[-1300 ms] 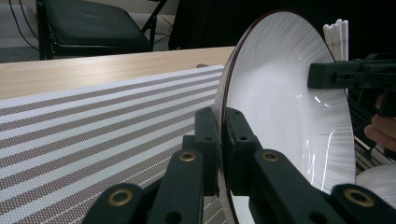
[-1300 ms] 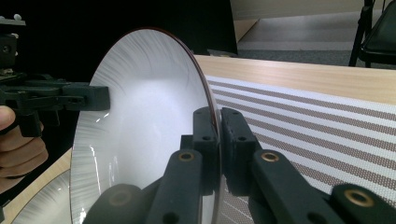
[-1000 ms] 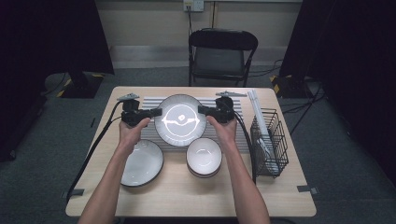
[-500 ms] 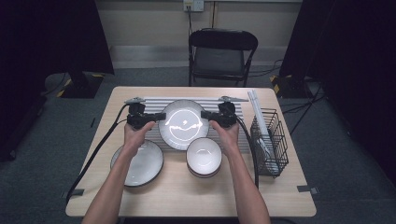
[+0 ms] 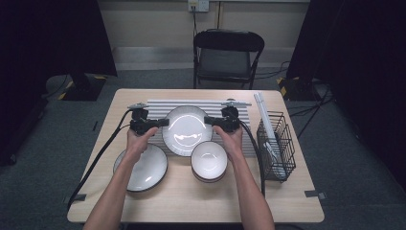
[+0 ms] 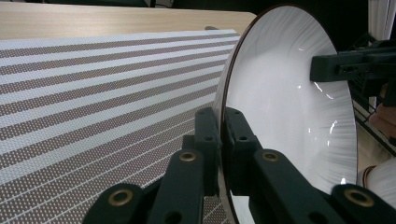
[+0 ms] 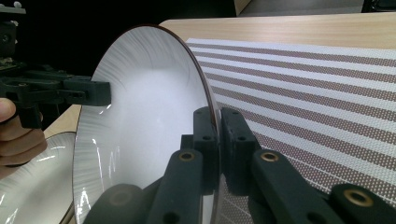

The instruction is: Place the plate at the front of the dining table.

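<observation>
A large white plate with a dark rim (image 5: 186, 129) hangs over the striped placemat (image 5: 158, 104), held at opposite edges. My left gripper (image 5: 165, 122) is shut on its left rim and my right gripper (image 5: 207, 120) on its right rim. In the left gripper view the black jaws (image 6: 220, 135) pinch the thin rim of the plate (image 6: 285, 93), with the right gripper (image 6: 314, 68) at the far edge. In the right gripper view my jaws (image 7: 218, 130) clamp the plate (image 7: 140, 121), and the left gripper (image 7: 108, 93) grips across from them. Whether the plate touches the mat I cannot tell.
A second white plate (image 5: 140, 166) lies at the front left of the wooden table (image 5: 297, 196) and a white bowl (image 5: 209, 160) sits just in front of the held plate. A black wire basket (image 5: 277, 143) stands at the right edge. A folding chair (image 5: 227, 52) stands behind the table.
Both hands have lowered the plate a little toward the placemat, and it sits slightly nearer the bowl. The grips on its rim are unchanged.
</observation>
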`<control>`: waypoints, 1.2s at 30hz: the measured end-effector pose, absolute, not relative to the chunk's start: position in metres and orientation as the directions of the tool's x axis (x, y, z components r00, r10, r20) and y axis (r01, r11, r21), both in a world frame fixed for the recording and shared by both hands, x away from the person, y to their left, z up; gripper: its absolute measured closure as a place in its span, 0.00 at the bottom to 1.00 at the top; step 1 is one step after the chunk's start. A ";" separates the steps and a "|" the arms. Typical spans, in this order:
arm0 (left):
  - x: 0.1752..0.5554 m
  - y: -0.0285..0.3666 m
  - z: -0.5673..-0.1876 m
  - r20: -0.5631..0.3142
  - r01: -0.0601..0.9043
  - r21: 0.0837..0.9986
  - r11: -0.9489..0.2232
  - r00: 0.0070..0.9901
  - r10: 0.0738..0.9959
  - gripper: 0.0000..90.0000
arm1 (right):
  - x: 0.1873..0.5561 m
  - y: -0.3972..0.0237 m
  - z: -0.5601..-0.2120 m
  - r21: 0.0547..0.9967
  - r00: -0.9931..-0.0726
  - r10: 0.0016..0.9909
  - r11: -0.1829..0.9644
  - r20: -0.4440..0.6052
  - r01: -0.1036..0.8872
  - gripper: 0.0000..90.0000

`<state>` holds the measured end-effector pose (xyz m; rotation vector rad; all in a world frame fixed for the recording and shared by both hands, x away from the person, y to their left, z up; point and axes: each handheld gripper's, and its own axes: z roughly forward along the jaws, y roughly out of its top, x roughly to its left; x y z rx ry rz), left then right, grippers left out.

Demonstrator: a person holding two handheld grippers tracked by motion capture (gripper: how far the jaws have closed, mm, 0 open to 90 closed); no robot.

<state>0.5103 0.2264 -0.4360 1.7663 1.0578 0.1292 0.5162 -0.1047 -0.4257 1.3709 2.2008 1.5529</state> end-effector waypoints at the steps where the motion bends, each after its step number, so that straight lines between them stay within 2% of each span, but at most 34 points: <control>1: 0.511 0.226 -0.437 -0.375 0.592 0.801 -0.087 0.609 0.699 0.95 | 0.516 -0.105 -0.426 0.798 -0.581 0.720 0.063 0.380 0.600 0.95; 22: 0.514 0.227 -0.461 -0.415 0.645 0.759 -0.089 0.584 0.697 0.95 | 0.521 -0.104 -0.446 0.763 -0.560 0.723 0.070 0.405 0.642 0.95; 29: 0.515 0.226 -0.466 -0.404 0.653 0.749 -0.109 0.581 0.707 0.95 | 0.522 -0.104 -0.450 0.758 -0.561 0.721 0.076 0.407 0.648 0.95; 36: 0.515 0.226 -0.470 -0.399 0.666 0.735 -0.126 0.575 0.714 0.89 | 0.523 -0.102 -0.453 0.749 -0.558 0.722 0.084 0.409 0.657 0.95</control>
